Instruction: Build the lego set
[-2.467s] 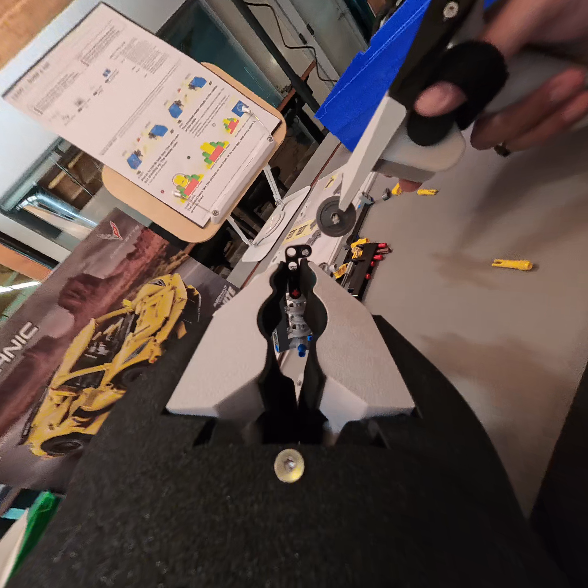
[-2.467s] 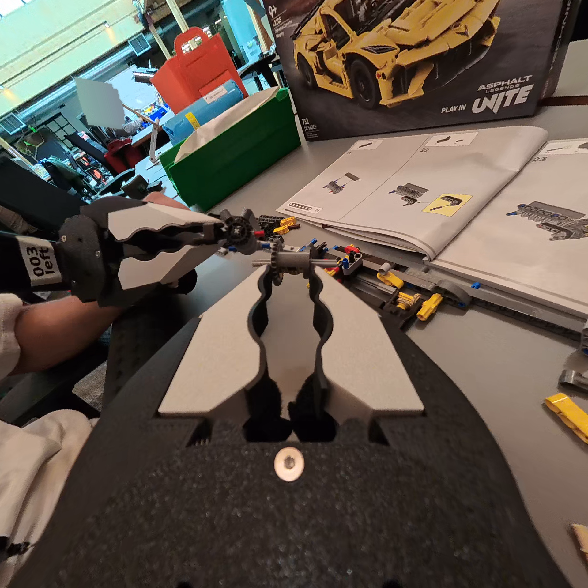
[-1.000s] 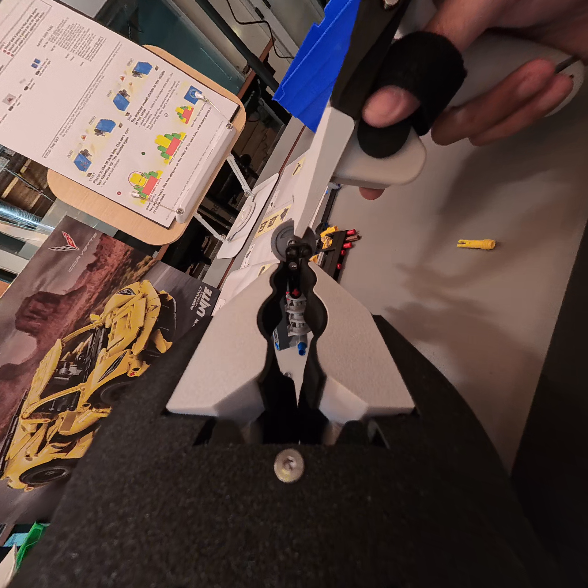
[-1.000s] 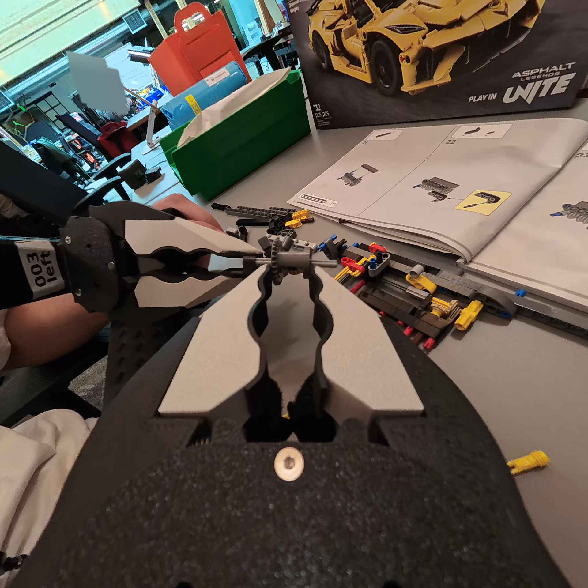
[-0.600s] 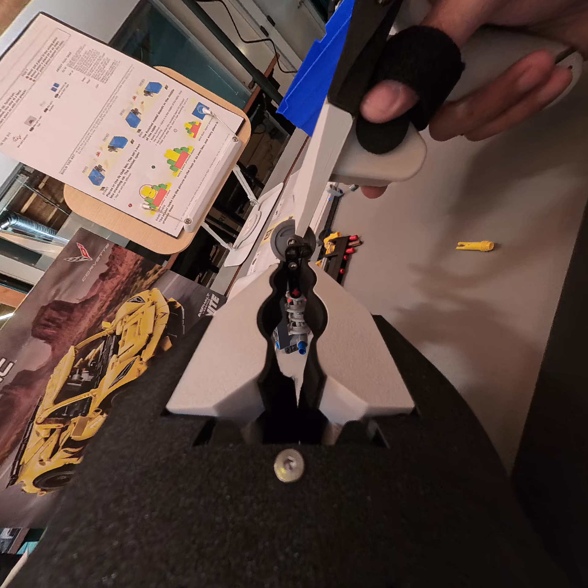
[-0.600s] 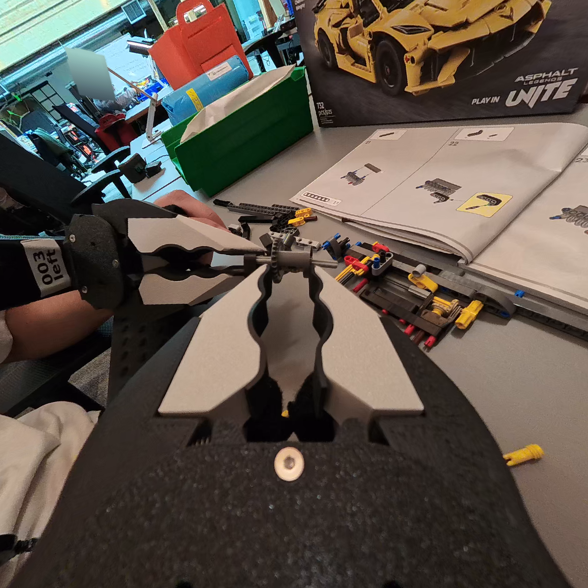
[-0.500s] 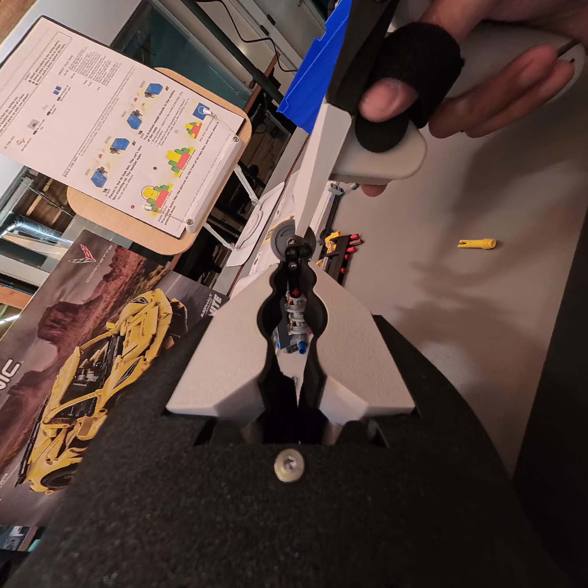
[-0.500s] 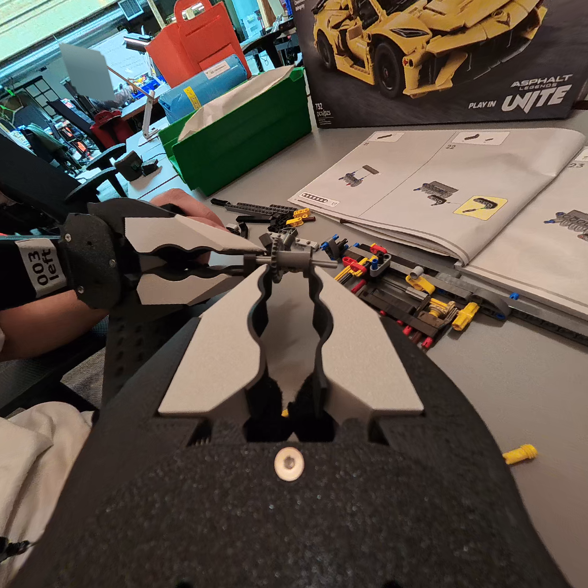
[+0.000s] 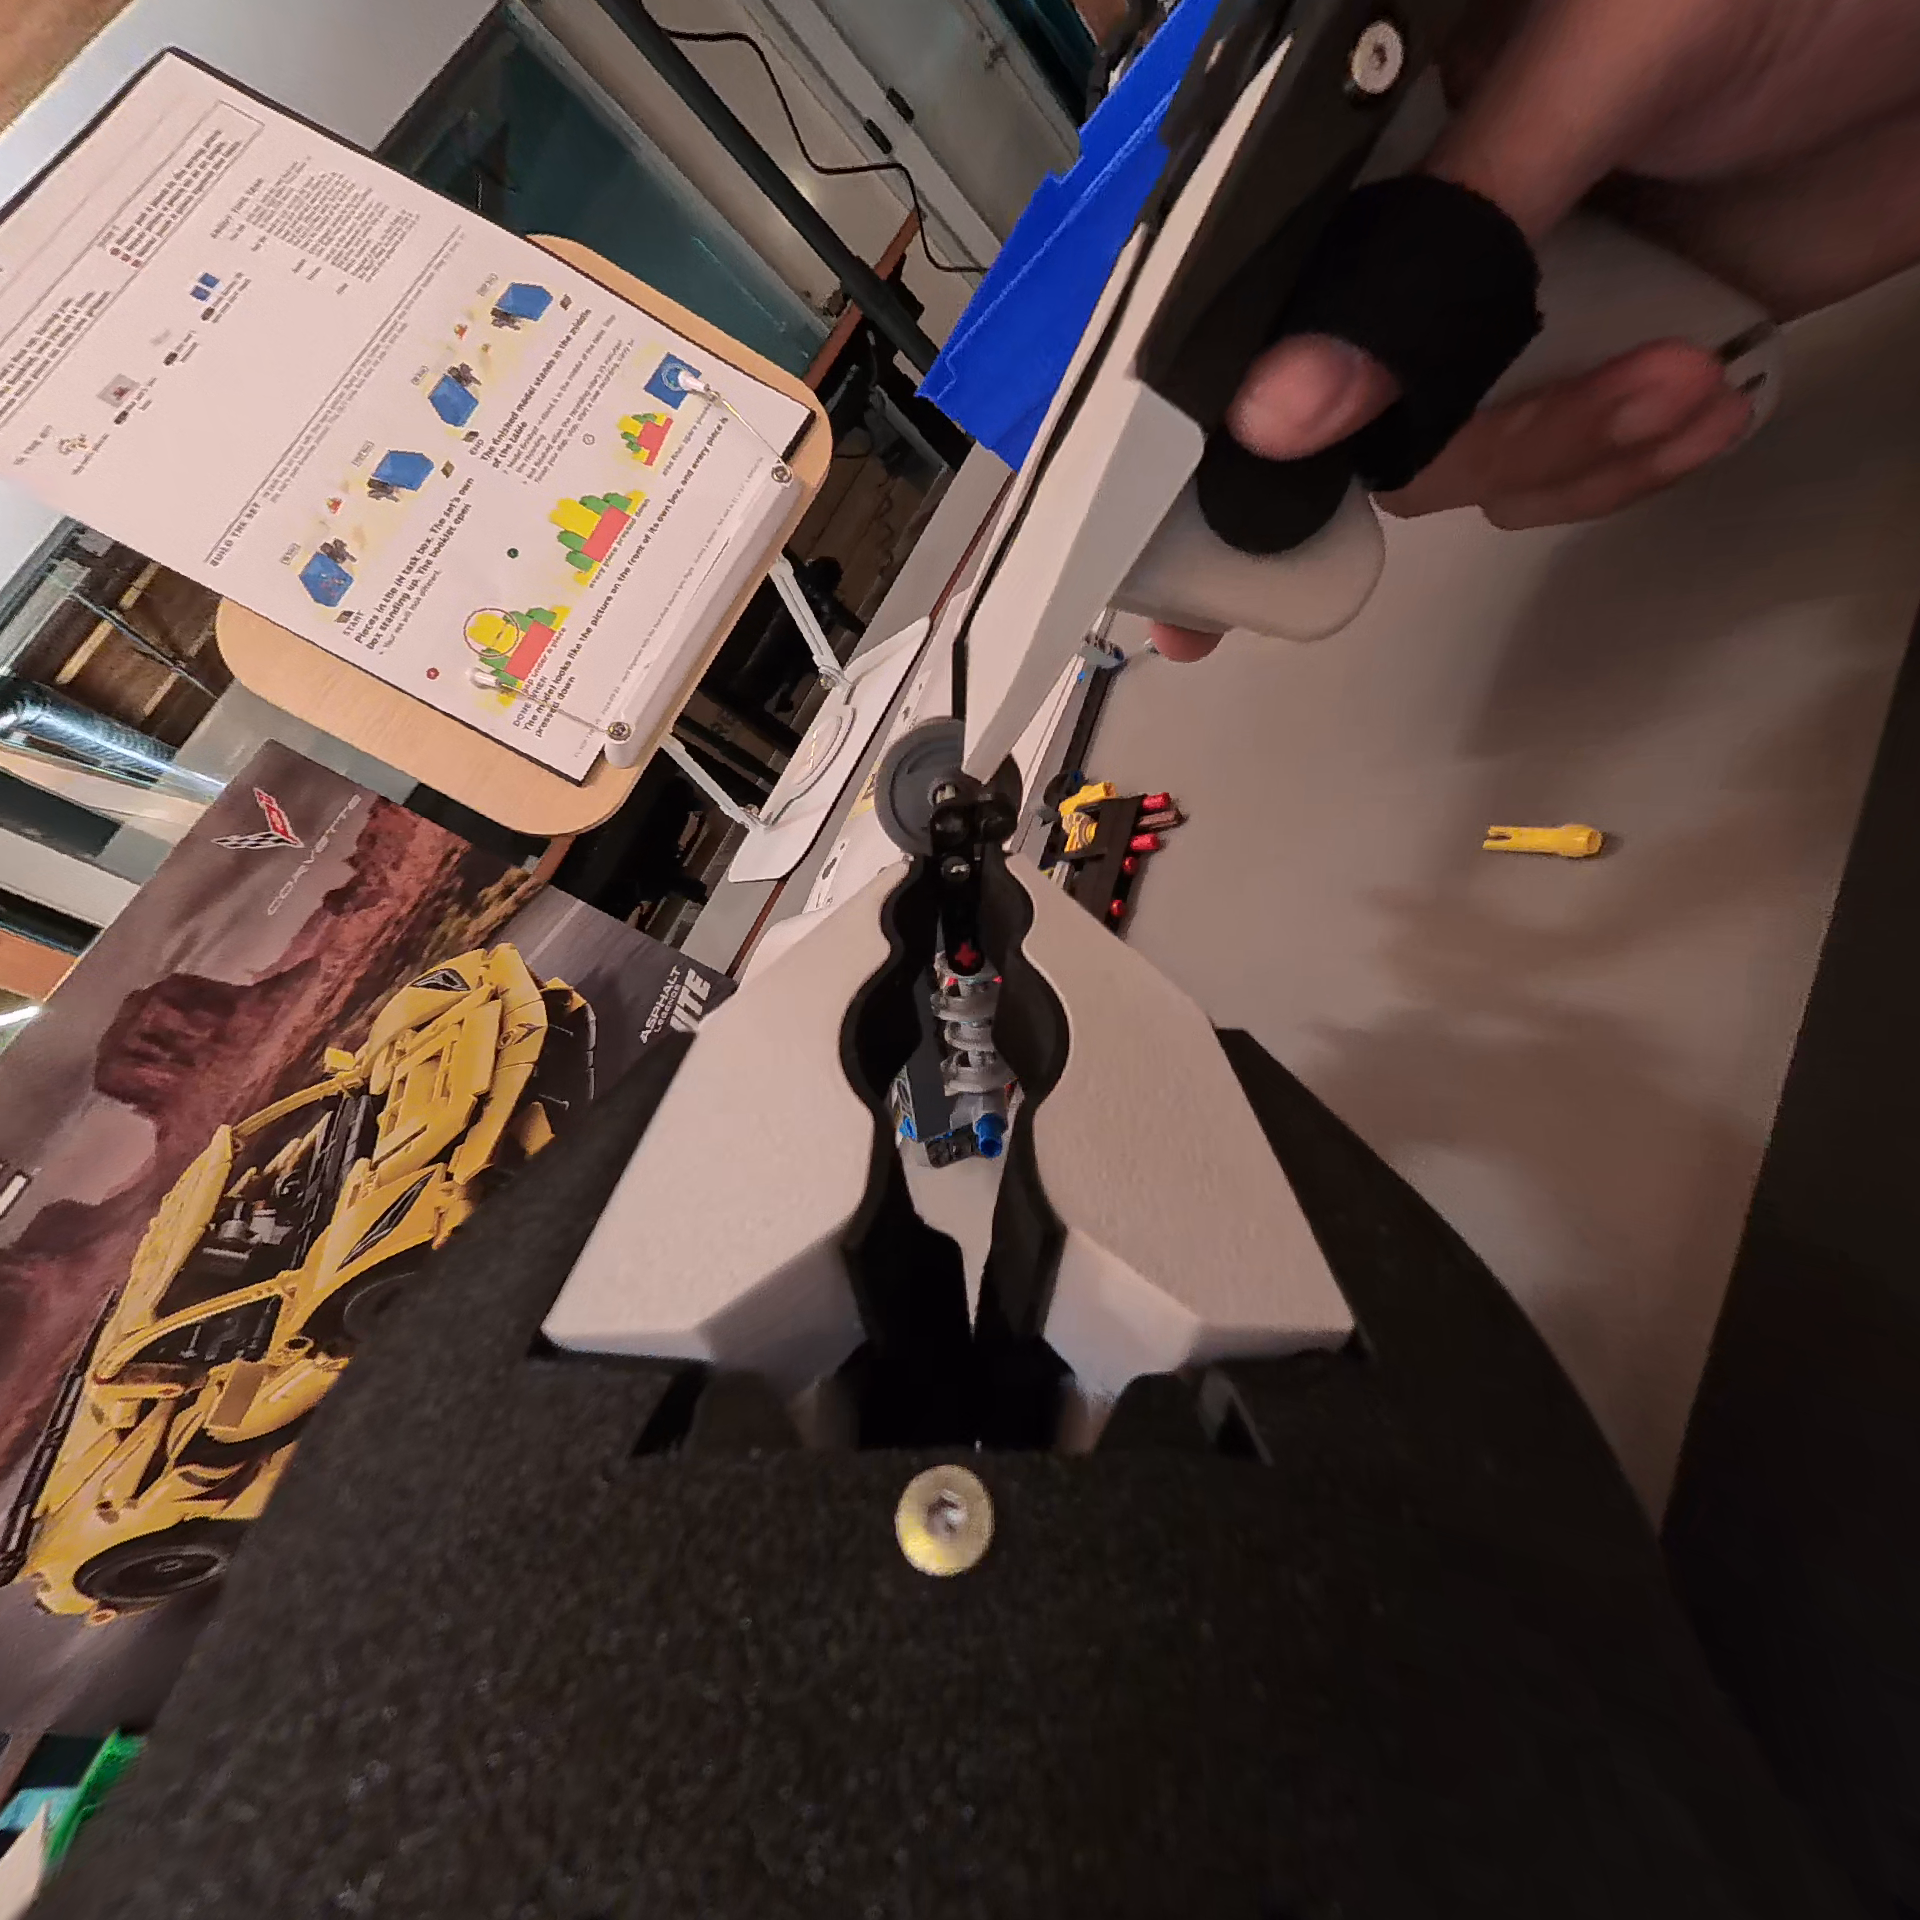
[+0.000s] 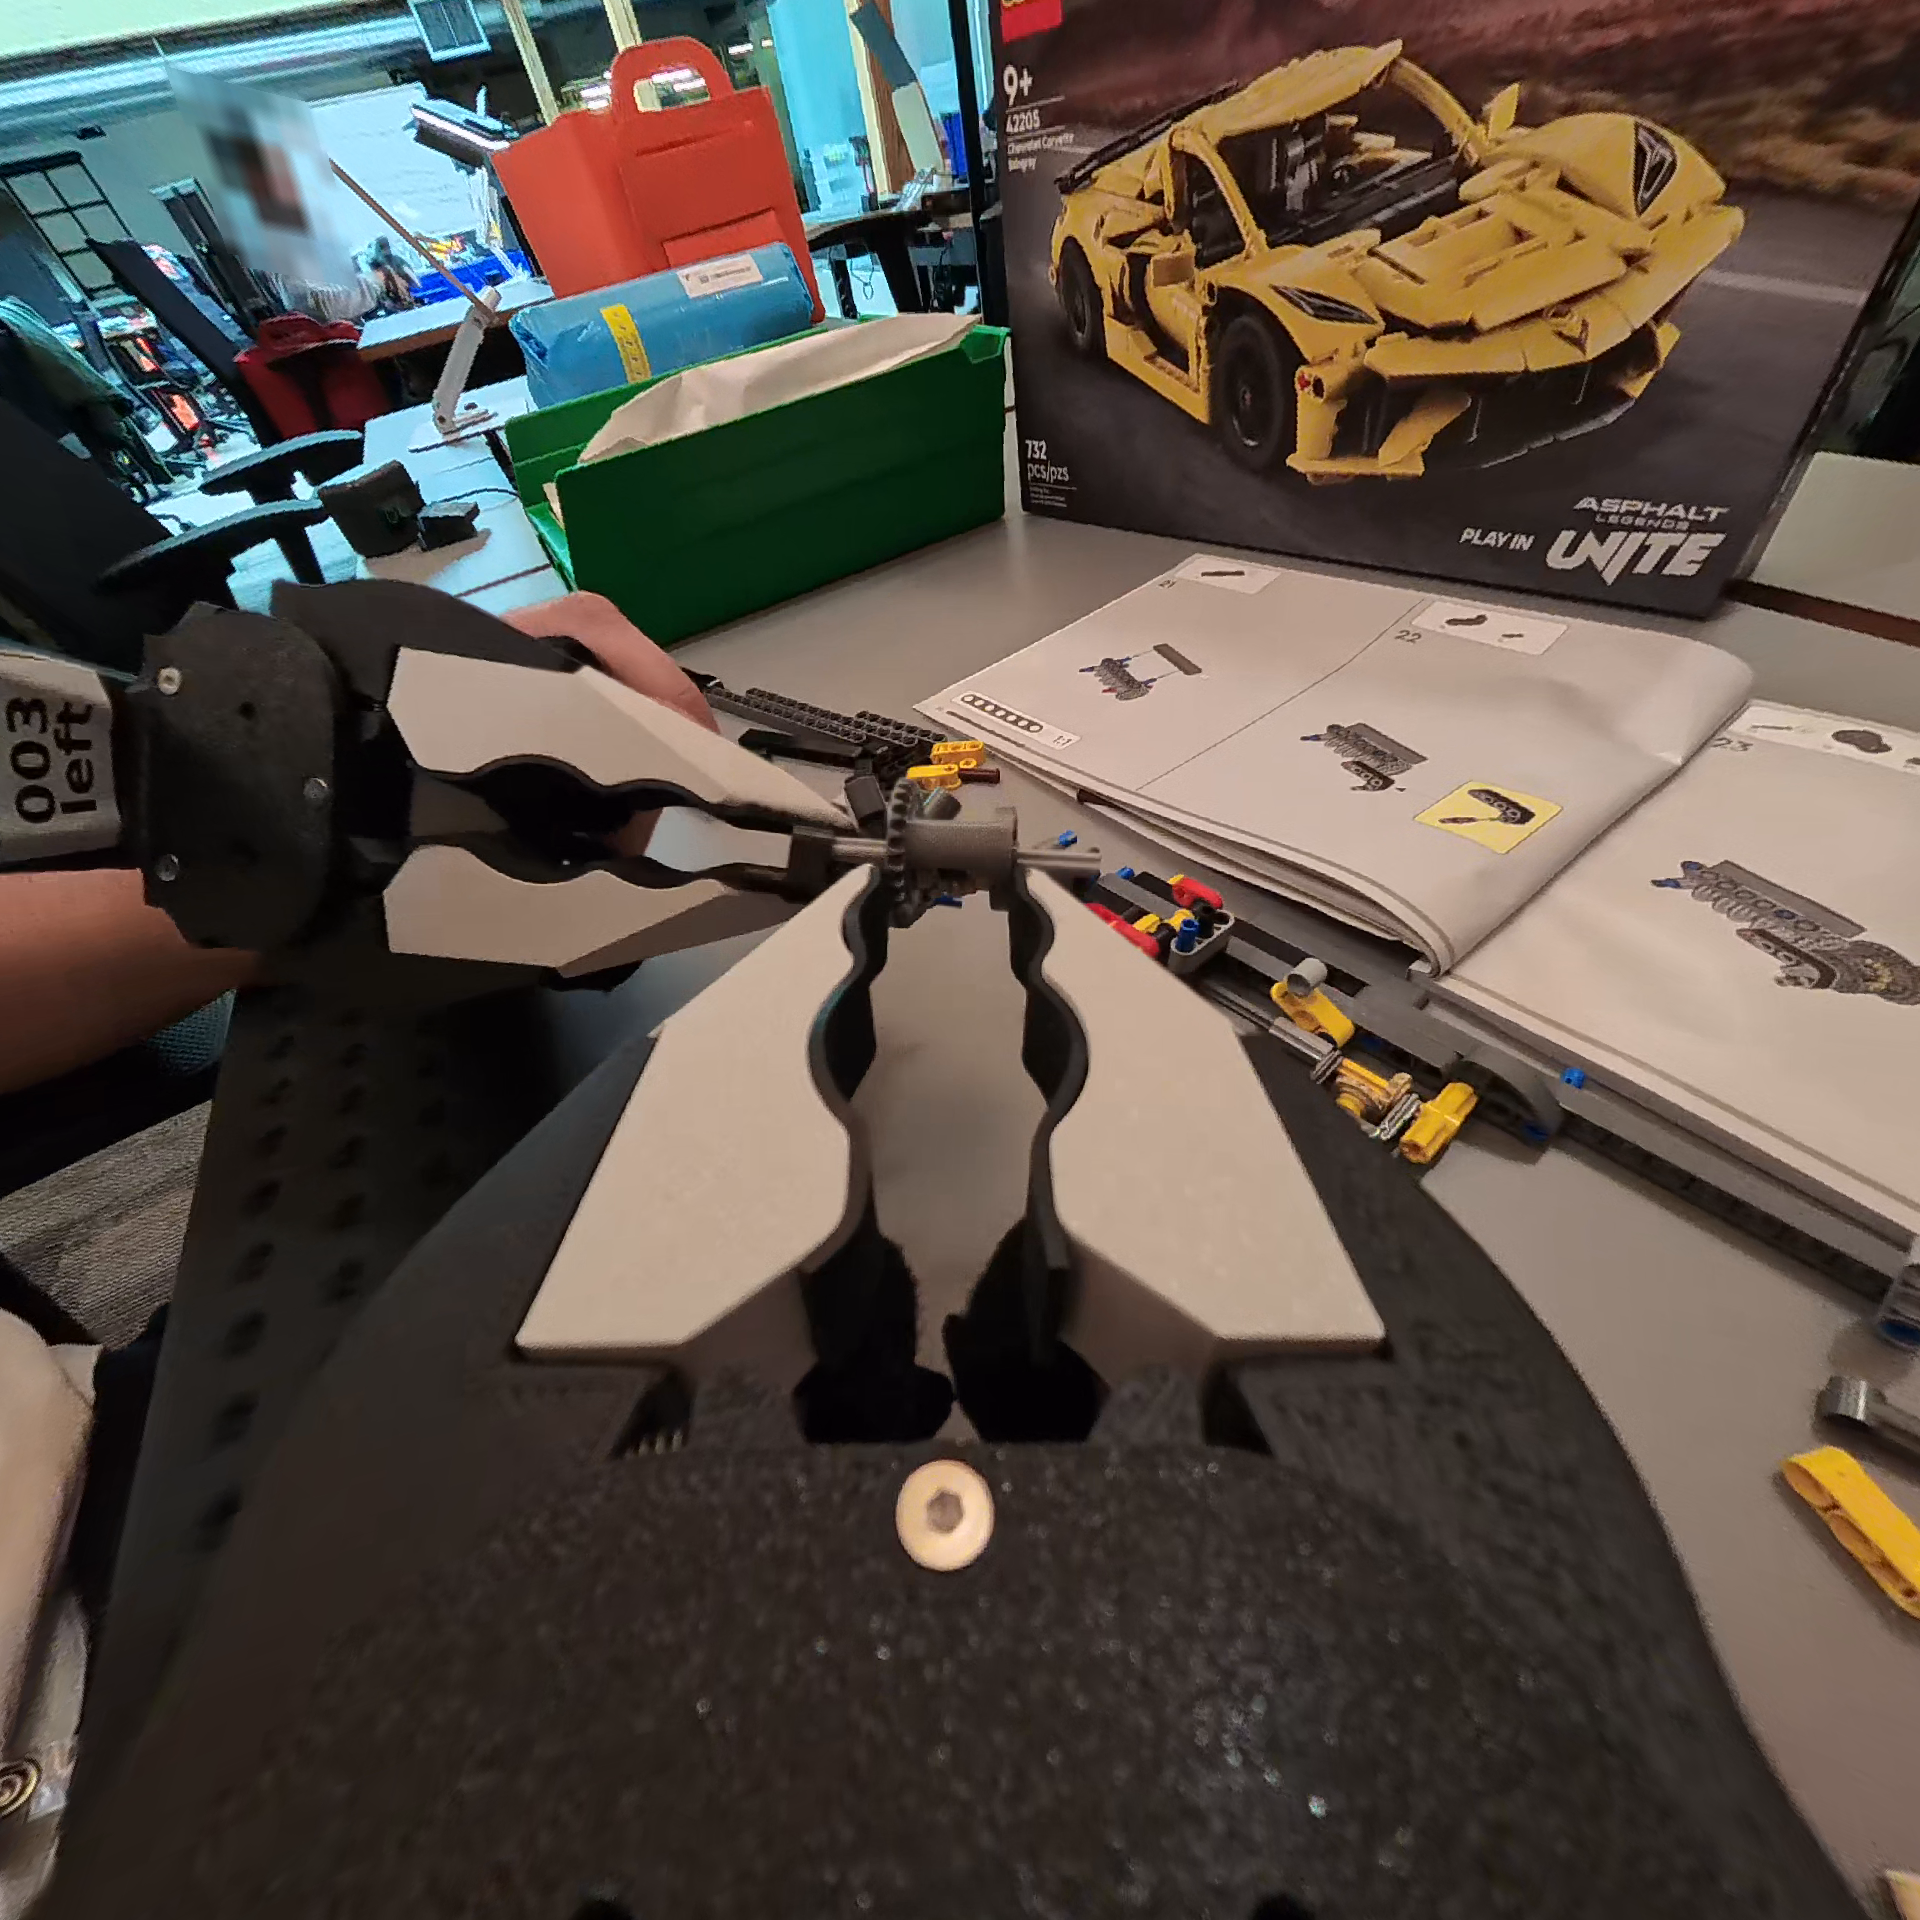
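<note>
Above the grey table [image 10: 1621, 1340], both claws pinch the gear-and-axle piece [image 10: 940, 840] between their tips.

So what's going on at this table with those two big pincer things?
A person is building a toy car kit, working with a handheld gripper in each hand. The right gripper is shut on a small grey gear-and-axle piece. The left gripper is shut on a dark part, its tips at one end of that axle. Loose parts lie beside the open instruction booklet on the table.
</note>
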The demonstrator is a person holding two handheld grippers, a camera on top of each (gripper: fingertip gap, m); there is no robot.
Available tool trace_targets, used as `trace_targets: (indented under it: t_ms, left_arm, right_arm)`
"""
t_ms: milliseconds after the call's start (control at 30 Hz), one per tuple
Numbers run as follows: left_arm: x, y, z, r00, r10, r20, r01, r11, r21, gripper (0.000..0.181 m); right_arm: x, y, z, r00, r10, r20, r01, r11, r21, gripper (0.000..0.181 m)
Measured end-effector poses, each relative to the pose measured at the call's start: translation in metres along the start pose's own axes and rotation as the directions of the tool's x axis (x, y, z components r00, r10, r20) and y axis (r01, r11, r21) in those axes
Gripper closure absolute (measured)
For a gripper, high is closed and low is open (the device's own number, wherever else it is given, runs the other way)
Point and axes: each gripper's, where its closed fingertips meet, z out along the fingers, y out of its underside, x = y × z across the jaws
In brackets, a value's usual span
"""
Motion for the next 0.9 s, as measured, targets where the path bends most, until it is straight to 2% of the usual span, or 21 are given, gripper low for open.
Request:
trace_targets:
  t_ms: [67,167,233,367,433,500,600,700,767,900]
  left_arm:
    - [0.000,0.000,0.000,1.000,0.007,0.007,-0.007,1.000,-0.003,0.175]
    - [-0.009,-0.007,-0.004,0.998,-0.059,0.021,0.059,0.997,0.041,0.175]
    - [-0.012,-0.010,-0.005,0.996,-0.090,0.016,0.089,0.994,0.057,0.175]
    - [-0.009,-0.013,-0.007,0.998,0.026,0.062,-0.031,0.997,0.068,0.175]
    - [-0.007,-0.018,-0.009,0.998,0.038,0.058,-0.043,0.995,0.090,0.175]
    - [-0.009,-0.014,-0.007,0.996,0.042,0.073,-0.047,0.997,0.064,0.175]
    - [-0.015,-0.008,-0.005,0.997,-0.017,0.071,0.014,0.999,0.045,0.175]
    - [-0.015,-0.001,0.000,0.996,-0.081,0.040,0.080,0.997,0.014,0.174]
    - [-0.017,-0.006,-0.002,0.995,-0.095,0.041,0.094,0.995,0.040,0.175]
    - [-0.019,-0.008,-0.004,0.994,-0.102,0.046,0.100,0.994,0.052,0.175]
  right_arm:
    - [0.000,0.001,0.001,1.000,-0.019,-0.007,0.019,1.000,-0.001,0.159]
    - [-0.004,-0.013,-0.002,0.981,-0.185,-0.055,0.190,0.977,0.093,0.159]
    - [-0.006,-0.015,-0.002,0.976,-0.203,-0.080,0.210,0.973,0.093,0.159]
    - [0.002,-0.007,0.000,0.994,0.105,-0.029,-0.103,0.994,0.047,0.159]
    - [0.016,-0.004,-0.004,0.982,0.188,-0.037,-0.186,0.982,0.036,0.159]
    - [0.023,-0.015,-0.014,0.976,0.218,-0.017,-0.216,0.972,0.095,0.160]
    - [0.017,-0.031,-0.023,0.996,0.090,-0.015,-0.087,0.981,0.171,0.159]
    - [-0.015,-0.039,-0.018,0.995,0.007,0.095,-0.028,0.975,0.220,0.160]
    - [-0.027,-0.037,-0.012,0.993,-0.015,0.120,-0.010,0.980,0.201,0.159]
    - [-0.029,-0.024,-0.003,0.993,-0.092,0.077,0.081,0.987,0.136,0.159]
